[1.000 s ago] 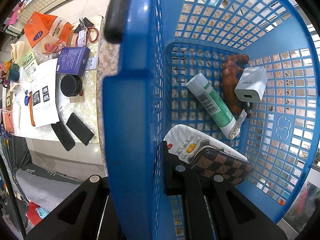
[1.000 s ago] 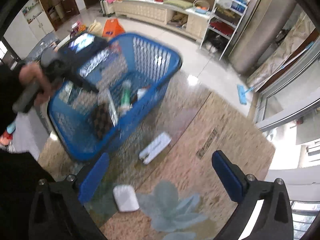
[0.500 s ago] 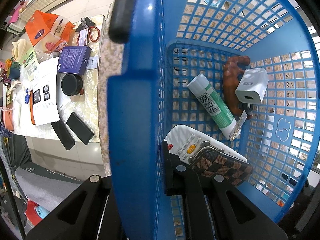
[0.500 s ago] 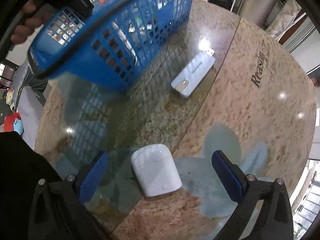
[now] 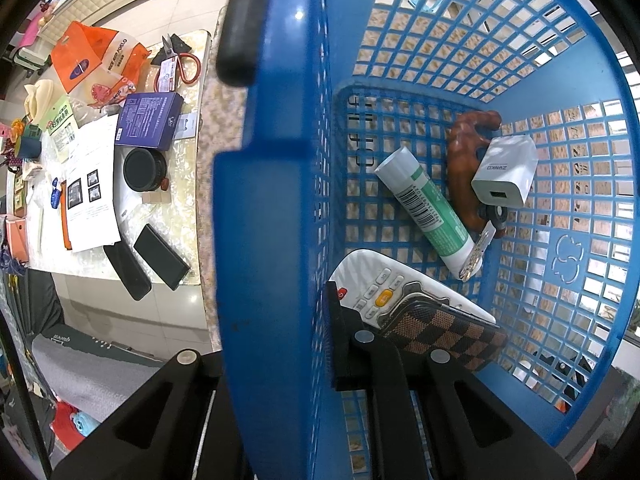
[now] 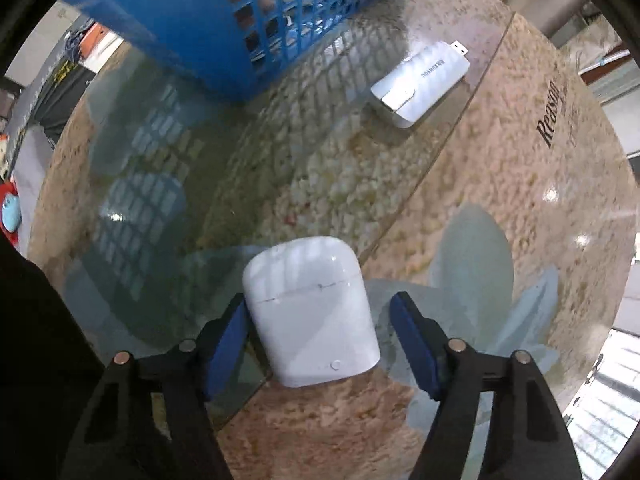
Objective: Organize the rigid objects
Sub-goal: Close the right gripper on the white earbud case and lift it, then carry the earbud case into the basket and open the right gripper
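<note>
Earbud case [image 6: 312, 312] sits between pads (right contact unclear), basket [image 6: 200, 20] cropped.

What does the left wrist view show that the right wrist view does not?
Only the left wrist view shows the basket's contents: a tube, a charger, a remote, a checkered wallet, with the left gripper clamped on the rim. Only the right wrist view shows the earbud case between the right gripper's fingers and a white dongle on the table. Both show the blue basket.
</note>
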